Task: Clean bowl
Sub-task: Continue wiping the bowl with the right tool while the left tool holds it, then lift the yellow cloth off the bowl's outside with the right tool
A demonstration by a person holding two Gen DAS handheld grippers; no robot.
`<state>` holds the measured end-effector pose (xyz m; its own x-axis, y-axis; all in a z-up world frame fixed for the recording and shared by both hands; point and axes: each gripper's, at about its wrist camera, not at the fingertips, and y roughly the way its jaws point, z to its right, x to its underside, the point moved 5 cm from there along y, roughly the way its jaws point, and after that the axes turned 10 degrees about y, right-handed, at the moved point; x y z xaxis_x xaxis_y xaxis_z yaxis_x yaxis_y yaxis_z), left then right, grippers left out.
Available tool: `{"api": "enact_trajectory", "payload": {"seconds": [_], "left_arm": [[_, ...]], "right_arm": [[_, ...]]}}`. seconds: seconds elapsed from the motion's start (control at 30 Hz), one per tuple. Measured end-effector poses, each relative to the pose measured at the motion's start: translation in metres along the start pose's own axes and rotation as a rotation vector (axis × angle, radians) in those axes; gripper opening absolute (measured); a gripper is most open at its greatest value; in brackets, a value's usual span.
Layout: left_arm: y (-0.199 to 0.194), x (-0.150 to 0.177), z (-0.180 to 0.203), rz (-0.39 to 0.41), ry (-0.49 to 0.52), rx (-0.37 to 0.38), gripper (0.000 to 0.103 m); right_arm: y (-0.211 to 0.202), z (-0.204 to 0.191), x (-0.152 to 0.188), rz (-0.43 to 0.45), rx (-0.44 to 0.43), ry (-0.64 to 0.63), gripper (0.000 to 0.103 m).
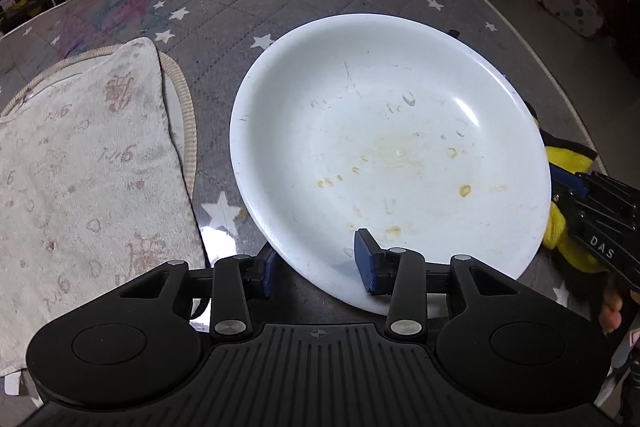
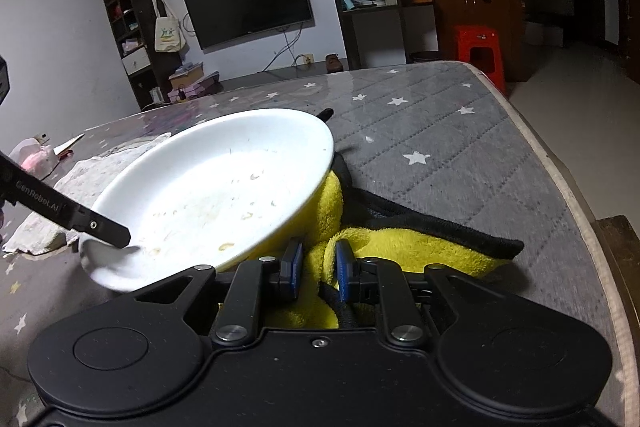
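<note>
A wide white bowl (image 1: 392,147) with yellowish food stains is tilted up on the table. My left gripper (image 1: 318,263) is shut on its near rim, one blue pad inside and one underneath. The bowl also shows in the right wrist view (image 2: 216,183), with the left gripper's finger (image 2: 72,217) at its left rim. My right gripper (image 2: 316,265) is shut on a yellow cloth with black trim (image 2: 408,247) that lies beside and partly under the bowl. The cloth also shows in the left wrist view (image 1: 560,223) behind the bowl's right rim.
A pale patterned towel (image 1: 80,179) lies left of the bowl on the grey star-printed table cover (image 1: 224,7). The table's right edge (image 2: 560,171) is close. A red stool (image 2: 480,47), shelves and a TV stand beyond the table.
</note>
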<state>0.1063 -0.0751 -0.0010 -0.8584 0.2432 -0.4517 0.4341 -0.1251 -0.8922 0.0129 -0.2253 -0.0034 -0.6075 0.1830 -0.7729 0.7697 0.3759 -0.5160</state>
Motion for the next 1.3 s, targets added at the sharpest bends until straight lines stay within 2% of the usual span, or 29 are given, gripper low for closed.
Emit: {"api": "enact_trajectory", "payload": {"seconds": [0.43, 0.67, 1.07, 1.3], "left_arm": [[0.0, -0.002, -0.002, 0.001, 0.005, 0.0, 0.042], [0.003, -0.002, -0.002, 0.005, 0.005, -0.007, 0.046], [0.0, 0.001, 0.001, 0.021, -0.038, 0.008, 0.05], [-0.005, 0.002, 0.002, 0.041, -0.026, 0.011, 0.053]], "right_arm": [[0.02, 0.013, -0.019, 0.002, 0.019, -0.029, 0.019], [0.034, 0.016, -0.029, 0.006, 0.039, -0.031, 0.02], [0.028, 0.012, -0.032, 0.006, 0.061, -0.035, 0.02], [0.022, 0.02, -0.046, 0.032, 0.059, 0.015, 0.02]]}}
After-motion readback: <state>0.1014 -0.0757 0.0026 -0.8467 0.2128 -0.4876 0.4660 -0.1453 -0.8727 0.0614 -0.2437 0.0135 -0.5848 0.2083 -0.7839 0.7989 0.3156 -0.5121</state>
